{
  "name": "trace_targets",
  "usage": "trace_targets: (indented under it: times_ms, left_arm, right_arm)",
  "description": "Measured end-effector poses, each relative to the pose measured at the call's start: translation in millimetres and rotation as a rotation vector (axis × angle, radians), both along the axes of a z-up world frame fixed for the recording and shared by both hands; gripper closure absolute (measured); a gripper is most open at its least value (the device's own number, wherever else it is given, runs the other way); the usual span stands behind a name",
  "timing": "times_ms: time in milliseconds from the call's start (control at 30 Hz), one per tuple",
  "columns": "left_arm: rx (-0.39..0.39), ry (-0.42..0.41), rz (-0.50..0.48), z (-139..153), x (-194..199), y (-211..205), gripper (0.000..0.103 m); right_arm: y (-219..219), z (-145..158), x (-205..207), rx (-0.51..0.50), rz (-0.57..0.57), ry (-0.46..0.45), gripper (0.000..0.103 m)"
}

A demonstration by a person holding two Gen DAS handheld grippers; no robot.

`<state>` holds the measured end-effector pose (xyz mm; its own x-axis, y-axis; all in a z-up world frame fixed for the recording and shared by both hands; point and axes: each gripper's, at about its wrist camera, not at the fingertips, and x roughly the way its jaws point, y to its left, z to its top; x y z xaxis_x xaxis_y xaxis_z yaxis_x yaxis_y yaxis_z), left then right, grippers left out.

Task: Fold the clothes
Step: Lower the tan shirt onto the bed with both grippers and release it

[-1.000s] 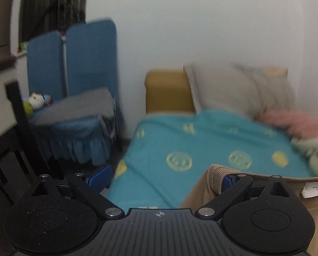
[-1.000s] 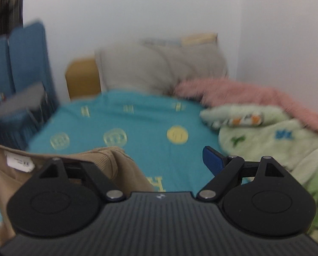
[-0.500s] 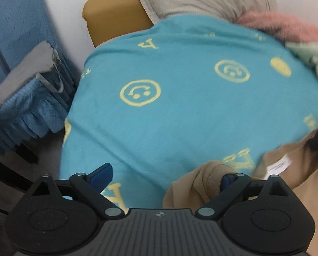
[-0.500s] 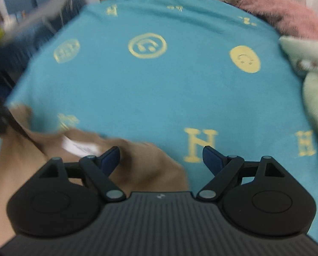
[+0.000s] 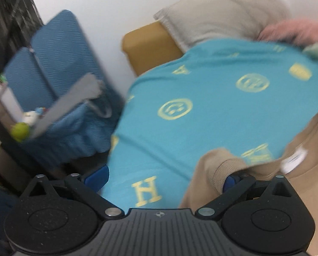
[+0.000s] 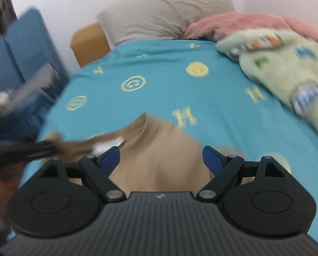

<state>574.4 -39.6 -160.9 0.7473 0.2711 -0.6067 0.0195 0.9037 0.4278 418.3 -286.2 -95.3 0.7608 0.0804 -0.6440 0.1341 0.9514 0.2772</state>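
Your tan garment (image 6: 159, 149) lies on the near part of the teal bedsheet (image 6: 169, 89), its white label (image 6: 107, 144) showing toward the left.

Your right gripper (image 6: 160, 159) has its blue fingers well apart, with nothing clamped; the tan cloth lies beneath and between them, but the pads do not press on it.

Your left gripper (image 5: 166, 177) also stands wide. Its left finger (image 5: 97, 176) is bare over the bed's edge, while the right finger sits tucked in the garment's ribbed cuff (image 5: 223, 170), so the cloth hangs hooked on one finger rather than pinched.

At the far end a grey pillow (image 6: 165, 15) leans on the yellow headboard (image 6: 87, 42). To the right lie a pink fluffy blanket (image 6: 250, 23) and a pale green printed blanket (image 6: 282, 68). A blue chair (image 5: 58, 68) stands left of the bed with a grey cloth (image 5: 73, 102) over its seat. No containers show here.
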Motion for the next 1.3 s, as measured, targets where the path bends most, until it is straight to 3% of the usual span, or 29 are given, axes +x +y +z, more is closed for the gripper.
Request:
trace_targets:
  times_ms: [133, 267, 367, 533, 600, 767, 867, 1000, 1167, 1300]
  left_arm:
    - [0.086, 0.048, -0.01, -18, 14, -27, 0.002]
    - [0.075, 0.116, -0.067, -24, 26, -51, 0.002]
    - [0.019, 0.124, -0.126, -15, 26, -61, 0.002]
    - [-0.01, 0.124, -0.229, 4, 17, -68, 0.001]
    - [0.058, 0.108, -0.255, 6, 12, -72, 0.001]
    - [0.52, 0.084, -0.333, -14, -5, -96, 0.001]
    - [0.61, 0.105, -0.382, -24, -9, -104, 0.001]
    - [0.514, 0.172, -0.41, -15, -4, -116, 0.001]
    - [0.307, 0.279, -0.382, 0, 17, -117, 0.001]
    - [0.14, 0.256, -0.366, 23, 8, -106, 0.001]
  right_arm:
    - [-4, 8, -90, 0.064, -0.016, 0.009, 0.017]
    - [-4, 1, -143, 0.13, -0.043, 0.033, 0.017]
    - [0, -16, -152, 0.112, -0.051, 0.046, 0.017]
    - [1, -36, -146, 0.124, -0.014, 0.085, 0.017]
    - [-1, -36, -146, 0.145, -0.012, 0.085, 0.017]
    - [1, -28, -156, 0.143, -0.005, 0.051, 0.017]
    - [-3, -25, -160, 0.159, -0.01, 0.042, 0.017]
    - [-8, -25, -161, 0.151, -0.024, 0.034, 0.017]
    - [-14, -34, -153, 0.162, -0.038, 0.049, 0.017]
    - [-19, -40, -148, 0.17, -0.039, 0.056, 0.017]
